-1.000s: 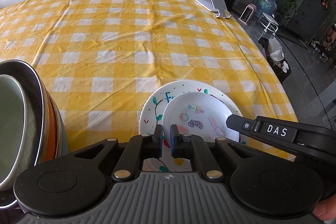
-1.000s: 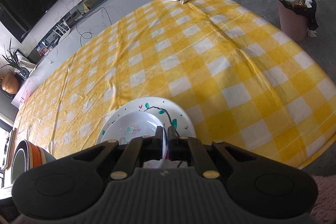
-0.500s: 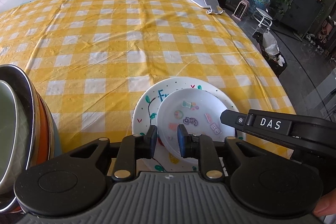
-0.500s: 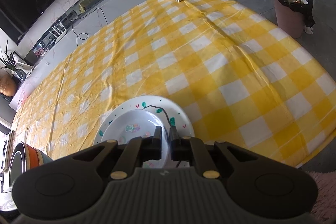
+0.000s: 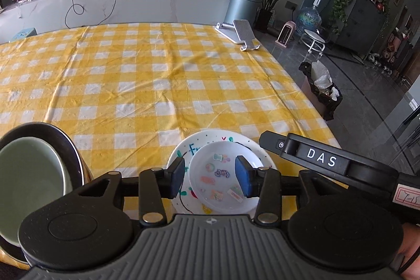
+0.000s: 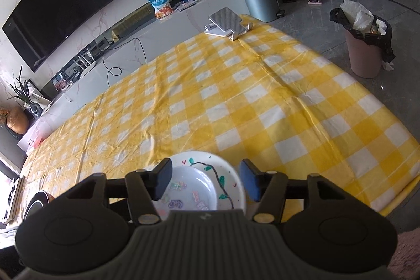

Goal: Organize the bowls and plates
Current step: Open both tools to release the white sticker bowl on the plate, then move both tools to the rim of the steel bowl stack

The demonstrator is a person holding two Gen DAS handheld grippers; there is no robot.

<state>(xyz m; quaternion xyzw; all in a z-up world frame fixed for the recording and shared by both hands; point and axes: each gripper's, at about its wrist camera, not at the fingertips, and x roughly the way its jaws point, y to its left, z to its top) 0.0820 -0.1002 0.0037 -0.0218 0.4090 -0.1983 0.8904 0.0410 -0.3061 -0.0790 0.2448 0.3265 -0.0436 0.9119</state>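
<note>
Both claws, clamped a second ago, are opening: left claw (image 5: 209,180) and right claw (image 6: 206,181) released above the bowl (image 5: 223,179) nested on the plate (image 5: 181,148) near the tabletop (image 5: 157,75) edge; "DAS" label visible.

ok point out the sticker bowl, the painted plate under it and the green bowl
sticker bowl (image 5: 223,184): left wrist view, on its inside bottom
painted plate (image 5: 195,144): left wrist view, on its far rim
green bowl (image 5: 26,180): left wrist view, on its inside wall
</note>
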